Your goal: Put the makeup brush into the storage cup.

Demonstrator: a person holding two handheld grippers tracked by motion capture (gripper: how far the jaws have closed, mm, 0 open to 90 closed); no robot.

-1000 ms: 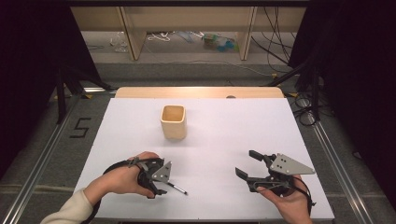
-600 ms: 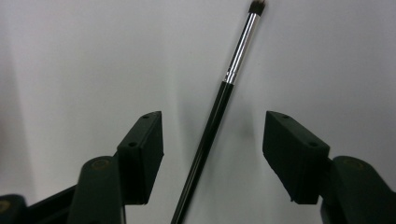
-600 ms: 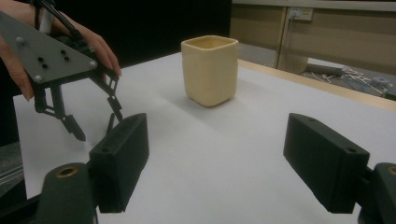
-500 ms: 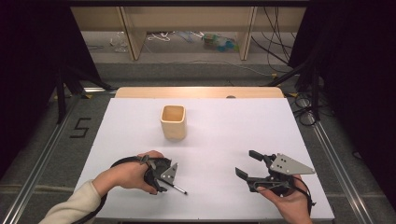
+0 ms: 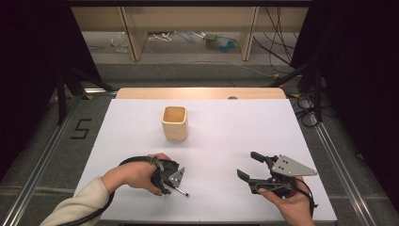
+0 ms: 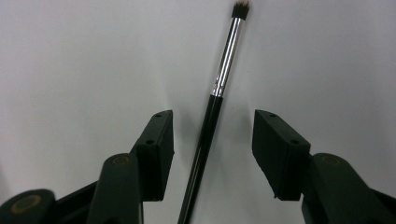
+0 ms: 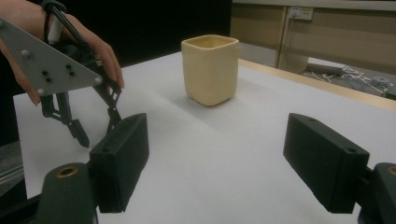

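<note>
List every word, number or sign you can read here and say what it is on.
"5": a dark numeral on the grey floor left of the table.
The cup, the brush and both grippers bear no readable text.

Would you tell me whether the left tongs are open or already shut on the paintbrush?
Open. In the left gripper view the left tongs straddle the paintbrush lying flat on the white table, with gaps showing either side of its handle.

A cream cup (image 5: 175, 123) stands upright on the white table (image 5: 244, 136), near its far edge. On the floor left, a 5 (image 5: 81, 128) is marked.
</note>
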